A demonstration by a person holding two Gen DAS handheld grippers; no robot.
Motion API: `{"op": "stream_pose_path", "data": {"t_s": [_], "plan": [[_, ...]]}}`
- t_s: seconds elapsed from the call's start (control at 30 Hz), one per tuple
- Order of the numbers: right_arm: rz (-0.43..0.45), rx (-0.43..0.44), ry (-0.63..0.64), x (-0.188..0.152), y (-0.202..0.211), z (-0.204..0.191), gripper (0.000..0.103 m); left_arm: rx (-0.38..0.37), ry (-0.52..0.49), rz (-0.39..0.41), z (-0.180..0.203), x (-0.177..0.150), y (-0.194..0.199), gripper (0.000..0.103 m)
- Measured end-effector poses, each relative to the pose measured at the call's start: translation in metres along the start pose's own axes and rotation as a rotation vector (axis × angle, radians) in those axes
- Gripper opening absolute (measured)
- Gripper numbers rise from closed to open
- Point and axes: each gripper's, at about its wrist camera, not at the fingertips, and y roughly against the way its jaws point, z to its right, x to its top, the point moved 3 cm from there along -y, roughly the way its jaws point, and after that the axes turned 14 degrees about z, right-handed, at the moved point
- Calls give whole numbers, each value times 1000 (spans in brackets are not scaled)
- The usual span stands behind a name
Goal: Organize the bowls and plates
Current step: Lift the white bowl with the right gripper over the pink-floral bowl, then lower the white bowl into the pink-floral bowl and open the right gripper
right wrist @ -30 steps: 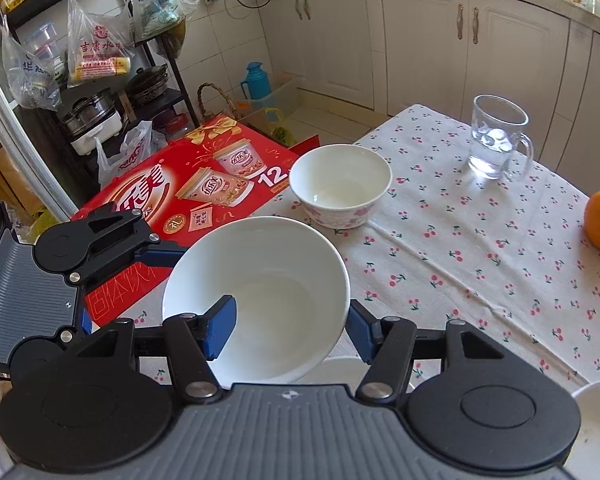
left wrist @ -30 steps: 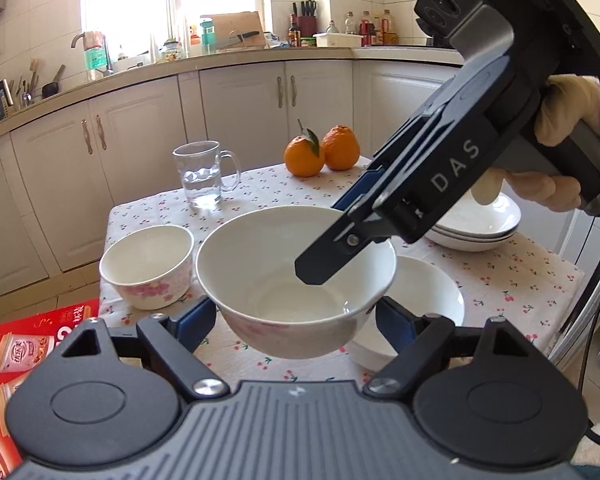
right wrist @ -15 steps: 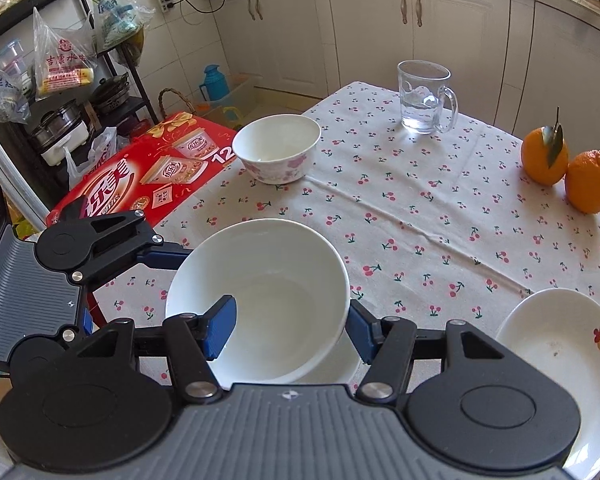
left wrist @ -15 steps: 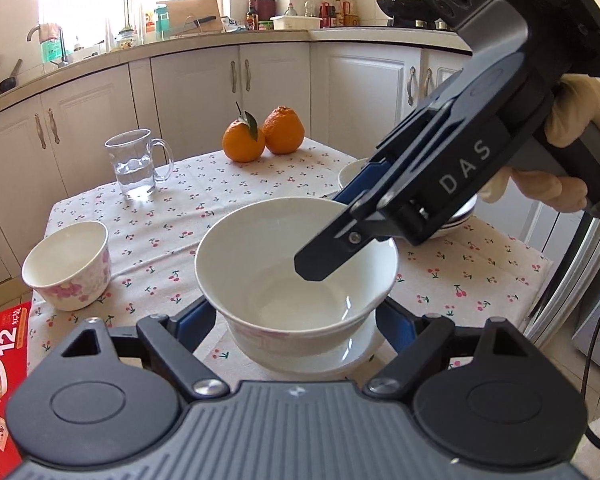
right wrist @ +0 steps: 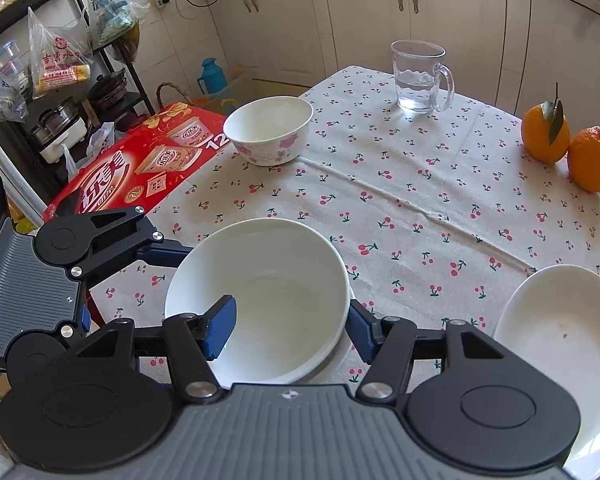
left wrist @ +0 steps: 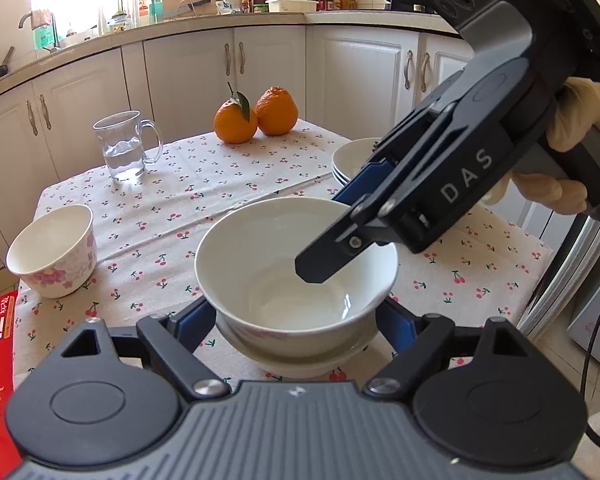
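I've got the big white bowl (left wrist: 296, 264) nested in another bowl (left wrist: 300, 364) near the table's (right wrist: 420, 208) front edge; right gripper (right wrist: 288, 324) clamps its rim, left gripper (left wrist: 296, 320) straddles it, can't tell if touching.

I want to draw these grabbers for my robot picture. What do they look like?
Each hand-held gripper is black with a grey ribbed body, two round black discs and blue finger pads. The left hand-held gripper looks the same up close. The right hand-held gripper has white letters "DAS" on its side, a black cable hanging behind it, and a cream glove around its grey handle.
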Motion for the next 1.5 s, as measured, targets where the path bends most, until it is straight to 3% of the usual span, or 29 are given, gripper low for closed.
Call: {"op": "stream_pose_path", "data": {"t_s": [0.7, 0.83, 0.9, 0.97, 1.33, 1.5], "plan": [[-10, -12, 11, -7, -3, 2, 66, -23, -9, -11, -1, 0, -4, 92], [-7, -10, 12, -8, -3, 1, 71, -23, -16, -8, -1, -1, -2, 93], [-3, -7, 15, -8, -2, 0, 81, -22, -22, -7, 0, -1, 0, 93], [20, -9, 24, -6, 2, -3, 103, -18, -28, -4, 0, -1, 4, 93], [99, 30, 52, 14, 19, -25, 103, 42, -37, 33, -10, -1, 33, 93], [132, -29, 113, 27, 22, -41, 103, 75, -25, 64, -19, -2, 49, 93]]}}
